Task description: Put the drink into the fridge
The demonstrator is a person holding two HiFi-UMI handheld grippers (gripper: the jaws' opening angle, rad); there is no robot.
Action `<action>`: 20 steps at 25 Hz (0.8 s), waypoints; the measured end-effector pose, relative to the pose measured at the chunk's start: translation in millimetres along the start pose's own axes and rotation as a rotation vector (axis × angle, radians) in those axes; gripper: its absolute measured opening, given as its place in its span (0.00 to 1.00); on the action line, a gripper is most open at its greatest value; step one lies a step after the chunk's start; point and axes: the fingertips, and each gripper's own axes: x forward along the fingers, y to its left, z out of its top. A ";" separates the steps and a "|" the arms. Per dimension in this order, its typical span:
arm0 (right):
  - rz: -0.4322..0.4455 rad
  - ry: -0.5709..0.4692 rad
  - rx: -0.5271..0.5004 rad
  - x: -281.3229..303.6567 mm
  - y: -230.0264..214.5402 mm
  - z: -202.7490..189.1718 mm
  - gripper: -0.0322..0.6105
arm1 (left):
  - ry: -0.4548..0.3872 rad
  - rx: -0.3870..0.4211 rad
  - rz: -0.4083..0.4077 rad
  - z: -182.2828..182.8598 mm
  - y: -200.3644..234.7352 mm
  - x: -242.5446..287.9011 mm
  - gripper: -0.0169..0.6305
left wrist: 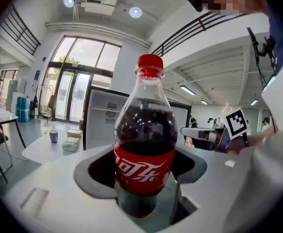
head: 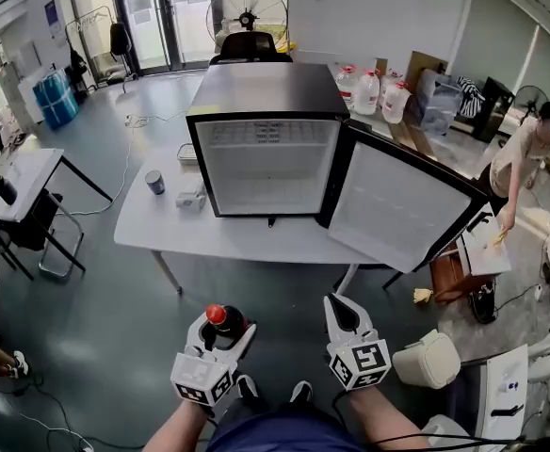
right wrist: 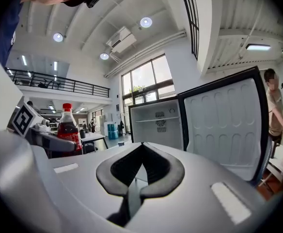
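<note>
Pinching an upright cola bottle [left wrist: 145, 144] in the left gripper [head: 226, 328], well before the open fridge [head: 266, 92]; holding the right gripper [head: 339, 307] pressed together, empty, likewise before the fridge.

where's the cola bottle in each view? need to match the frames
Head view: bottle at the bottom, left of centre, red cap up.
Left gripper view: bottle fills the centre, upright between the jaws.
Right gripper view: bottle small, near the left edge, mid-height.
Shared landmark: the open fridge, upper centre in the head view, behind the bottle in the left gripper view, centre in the right gripper view.
</note>
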 end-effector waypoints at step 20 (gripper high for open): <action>-0.134 -0.021 -0.039 32.7 55.5 19.3 0.06 | 0.005 0.030 -0.136 6.7 68.7 -2.5 0.52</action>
